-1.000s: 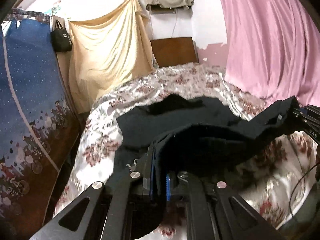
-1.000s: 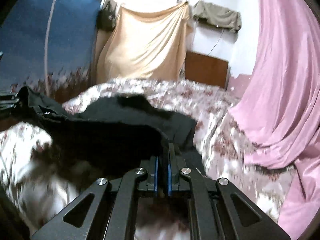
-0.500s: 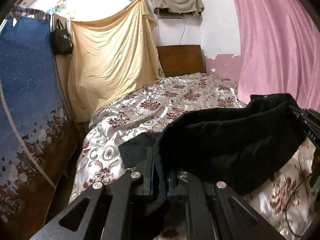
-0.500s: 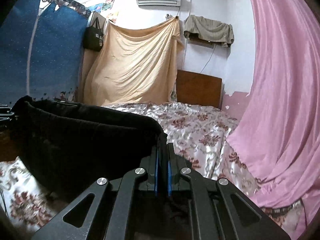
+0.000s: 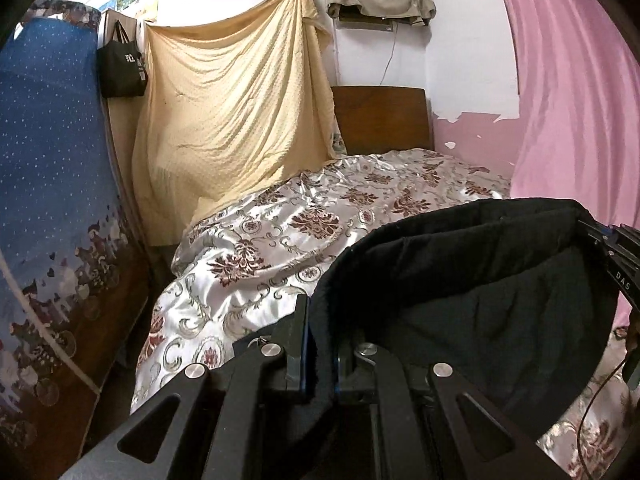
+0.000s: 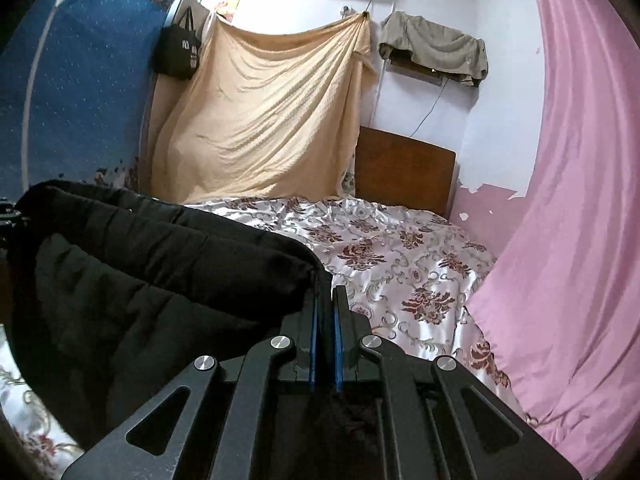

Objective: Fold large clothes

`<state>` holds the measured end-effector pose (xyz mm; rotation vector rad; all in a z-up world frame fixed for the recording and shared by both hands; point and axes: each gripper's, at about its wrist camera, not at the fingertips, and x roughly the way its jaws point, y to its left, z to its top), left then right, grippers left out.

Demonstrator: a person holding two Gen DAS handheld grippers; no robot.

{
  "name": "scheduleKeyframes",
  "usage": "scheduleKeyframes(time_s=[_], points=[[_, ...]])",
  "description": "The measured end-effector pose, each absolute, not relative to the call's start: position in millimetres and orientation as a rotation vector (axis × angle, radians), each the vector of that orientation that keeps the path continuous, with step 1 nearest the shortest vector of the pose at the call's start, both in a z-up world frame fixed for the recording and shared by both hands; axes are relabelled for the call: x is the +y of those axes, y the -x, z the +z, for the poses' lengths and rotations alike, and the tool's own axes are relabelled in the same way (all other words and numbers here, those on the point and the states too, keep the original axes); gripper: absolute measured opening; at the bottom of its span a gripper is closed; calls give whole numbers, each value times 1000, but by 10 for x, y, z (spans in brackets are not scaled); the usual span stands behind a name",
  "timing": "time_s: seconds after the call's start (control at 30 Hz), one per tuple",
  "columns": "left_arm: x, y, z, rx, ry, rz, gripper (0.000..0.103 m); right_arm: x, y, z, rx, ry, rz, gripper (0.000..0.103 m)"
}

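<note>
- Here, my left gripper [image 5: 318,344] is clamped on one end of the black garment [image 5: 480,288], the cloth pinched between its blue pads.
- My right gripper [image 6: 324,332] is clamped on the other end of the garment [image 6: 152,276]; its pads stand close together with dark cloth between them.
- The garment hangs between the two grippers, held up above the bed [image 5: 304,240], its top edge stretched in a sagging band and the rest drooping below in thick folds.
- In the left wrist view the right gripper [image 5: 616,256] shows at the far end of the garment, gripping its edge.
- The bed [image 6: 400,256] carries a shiny floral cover and lies beyond and under the garment.
- At the head of the bed stands a wooden headboard [image 5: 380,120], and beside that a yellow sheet [image 5: 232,112] hangs on the wall.
- A pink curtain [image 6: 572,200] falls along the bed's right side.
- A blue panel [image 5: 44,152] leans at the bed's left side, with a black bag [image 5: 122,64] hanging near its top.
</note>
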<state>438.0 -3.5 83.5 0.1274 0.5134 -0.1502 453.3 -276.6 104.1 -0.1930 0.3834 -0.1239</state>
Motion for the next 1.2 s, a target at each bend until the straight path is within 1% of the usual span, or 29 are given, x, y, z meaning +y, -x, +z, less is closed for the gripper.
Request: scheduleKeyframes(time_s=[0.47, 0.87, 1.07, 1.2], points=[[-112, -5011, 540, 574, -81, -127, 8, -2758, -5244, 715, 452, 237, -171, 5], [-166, -5637, 29, 689, -53, -94, 8, -2742, -5770, 215, 566, 284, -189, 5], [-201, -5823, -302, 741, -69, -88, 9, -2748, -5996, -80, 620, 288, -181, 5], [-158, -5874, -373, 758, -41, -98, 10, -2756, -6049, -218, 635, 277, -172, 5]])
